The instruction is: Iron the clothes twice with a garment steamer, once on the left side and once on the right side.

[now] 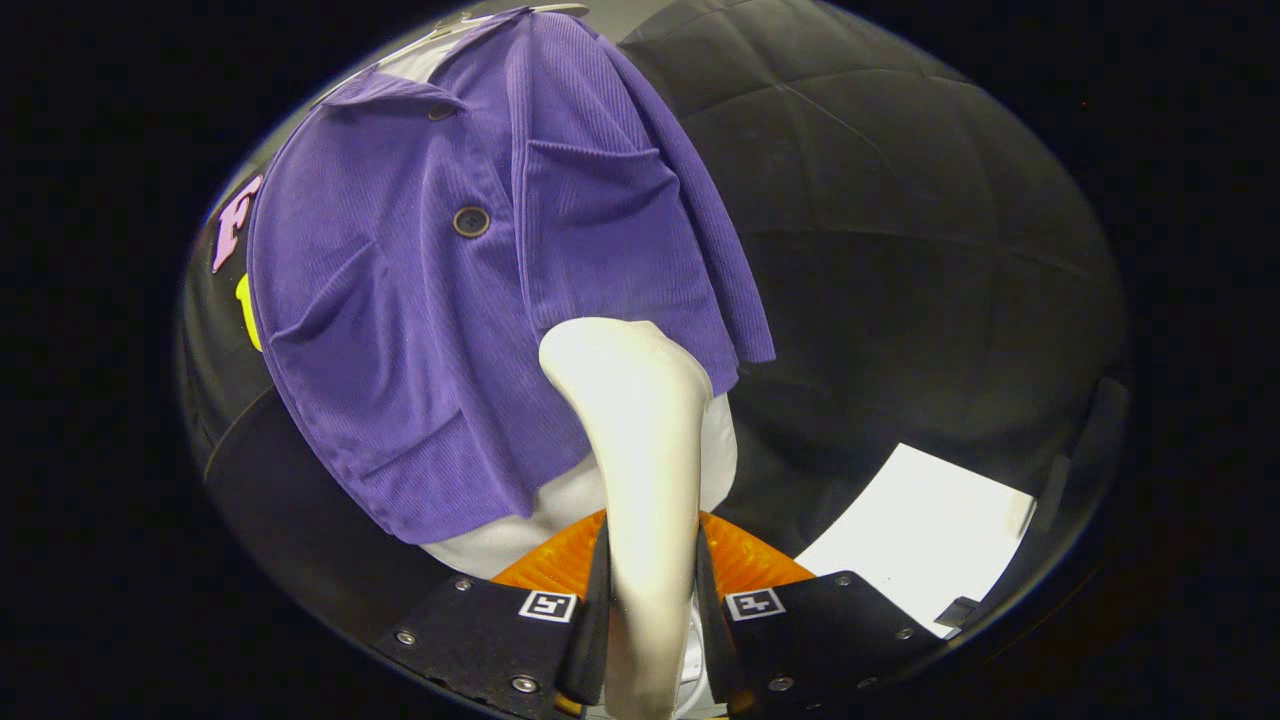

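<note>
A purple corduroy shirt (450, 260) with dark buttons and a chest pocket hangs over a white undergarment (500, 535) ahead of me. My gripper (650, 600) is shut on the cream garment steamer (635, 420), both fingers pressing its handle. The steamer's head rises beyond the fingertips and rests against the shirt's lower front, near the hem below the pocket.
The quilted black booth wall (900, 220) curves behind and to the right of the shirt. A white sheet (930, 540) lies on the floor to the right of the fingers. An orange ribbed part (745, 565) shows just behind the fingers.
</note>
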The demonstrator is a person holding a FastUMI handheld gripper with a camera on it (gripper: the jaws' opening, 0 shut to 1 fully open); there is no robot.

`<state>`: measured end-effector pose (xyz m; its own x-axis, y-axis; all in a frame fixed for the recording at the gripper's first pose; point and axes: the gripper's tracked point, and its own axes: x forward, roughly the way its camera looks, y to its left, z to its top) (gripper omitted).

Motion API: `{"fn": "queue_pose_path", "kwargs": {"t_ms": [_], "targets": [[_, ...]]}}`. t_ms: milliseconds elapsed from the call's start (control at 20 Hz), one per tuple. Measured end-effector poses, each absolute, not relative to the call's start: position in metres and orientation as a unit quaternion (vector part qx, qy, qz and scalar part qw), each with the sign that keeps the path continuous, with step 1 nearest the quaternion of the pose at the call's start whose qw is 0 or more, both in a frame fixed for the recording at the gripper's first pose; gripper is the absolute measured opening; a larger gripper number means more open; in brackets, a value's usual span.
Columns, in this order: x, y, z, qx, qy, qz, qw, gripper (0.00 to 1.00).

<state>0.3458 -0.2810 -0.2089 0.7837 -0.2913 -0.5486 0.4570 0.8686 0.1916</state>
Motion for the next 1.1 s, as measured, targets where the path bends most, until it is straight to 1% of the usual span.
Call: {"fn": "queue_pose_path", "kwargs": {"t_ms": [200,350,600,1100], "targets": [[0.323,-0.264,-0.229,0.156,0.289,-0.193,0.925,0.4],[0.305,-0.249,-0.22,0.153,0.289,-0.182,0.927,0.4],[0.271,-0.216,-0.176,0.134,0.256,-0.151,0.945,0.4],[0.172,-0.127,-0.065,0.109,0.163,-0.072,0.978,0.4]]}}
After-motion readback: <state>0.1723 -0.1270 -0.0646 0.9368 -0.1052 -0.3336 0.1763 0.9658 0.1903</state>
